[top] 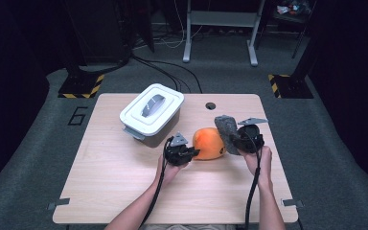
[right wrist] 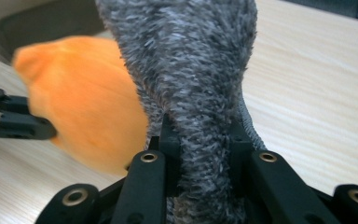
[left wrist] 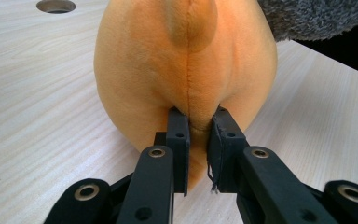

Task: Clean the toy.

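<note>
I work on the wooden table (top: 124, 182), where the white lidded bin (top: 151, 115) sits shut toward the far left. The orange plush (top: 209, 143) rests on the table near the middle, just right of the bin. My left gripper (top: 188, 153) is clamped on a pinch of the orange fabric along its seam, low at the near end, and that anchors the toy. My right gripper (top: 237, 141) is clamped on the grey furry piece (top: 226, 130), which stands up off the table beside the plush's right side. I judge that I am pulling the grey piece away from the orange body. To do it well I keep the left hand fixed and low, draw the right hand steadily up and outward, and avoid jerking, since the thin fold in the left jaws could slip.
</note>
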`<state>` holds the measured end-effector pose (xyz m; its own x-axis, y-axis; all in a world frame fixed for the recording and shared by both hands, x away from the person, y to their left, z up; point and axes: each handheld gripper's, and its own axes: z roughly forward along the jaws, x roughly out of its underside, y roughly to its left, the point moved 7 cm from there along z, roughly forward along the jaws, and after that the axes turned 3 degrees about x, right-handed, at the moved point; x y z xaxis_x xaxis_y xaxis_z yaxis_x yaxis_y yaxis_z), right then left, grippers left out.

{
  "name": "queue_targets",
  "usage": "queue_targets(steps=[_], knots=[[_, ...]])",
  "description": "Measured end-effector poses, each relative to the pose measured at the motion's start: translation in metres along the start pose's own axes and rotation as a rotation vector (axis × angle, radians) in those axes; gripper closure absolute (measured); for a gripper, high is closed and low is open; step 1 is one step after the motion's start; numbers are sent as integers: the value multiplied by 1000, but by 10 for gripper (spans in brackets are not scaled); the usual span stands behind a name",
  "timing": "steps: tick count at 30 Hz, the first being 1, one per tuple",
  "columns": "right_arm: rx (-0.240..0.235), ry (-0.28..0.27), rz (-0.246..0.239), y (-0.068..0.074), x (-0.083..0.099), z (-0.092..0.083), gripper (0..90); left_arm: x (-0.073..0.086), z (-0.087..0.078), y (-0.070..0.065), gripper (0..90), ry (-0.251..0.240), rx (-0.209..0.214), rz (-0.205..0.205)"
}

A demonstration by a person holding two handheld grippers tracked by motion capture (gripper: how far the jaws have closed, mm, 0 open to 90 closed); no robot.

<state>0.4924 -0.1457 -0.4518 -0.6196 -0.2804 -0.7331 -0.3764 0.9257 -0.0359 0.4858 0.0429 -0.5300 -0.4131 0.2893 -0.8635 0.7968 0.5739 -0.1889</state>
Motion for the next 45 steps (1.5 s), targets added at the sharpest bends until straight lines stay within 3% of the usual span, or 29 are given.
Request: queue_targets(steps=[8, 11, 15, 20, 23, 26, 30, 34, 37, 41, 45], knots=[[-2, -106, -51, 18, -22, -12, 744, 0, 1, -2, 796, 1, -1, 13], [-8, -74, -60, 24, -24, -6, 744, 0, 1, -3, 796, 5, 4, 15], [9, 24, -73, 26, -16, 18, 748, 0, 1, -2, 791, 3, 1, 11], [12, 57, -62, 25, -8, 30, 760, 0, 2, -1, 754, 5, -1, 12], [12, 55, -65, 21, -5, 34, 763, 0, 2, -2, 689, 8, -11, 22], [11, 64, -49, 19, -2, 36, 764, 1, 3, -1, 571, 9, -19, 8], [17, 64, -46, 16, 0, 37, 764, 7, 3, 2, 438, 25, -28, -26], [21, 68, -27, 12, 4, 37, 765, 20, 6, 3, 394, 50, -24, -64], [27, 66, -23, 8, 6, 38, 765, 26, 8, 3, 447, 49, -12, -99], [38, 66, -13, 3, 9, 38, 765, 26, 10, -1, 554, 48, -8, -83], [38, 68, 2, 1, 11, 38, 765, 24, 13, -4, 607, 38, -15, -64]])
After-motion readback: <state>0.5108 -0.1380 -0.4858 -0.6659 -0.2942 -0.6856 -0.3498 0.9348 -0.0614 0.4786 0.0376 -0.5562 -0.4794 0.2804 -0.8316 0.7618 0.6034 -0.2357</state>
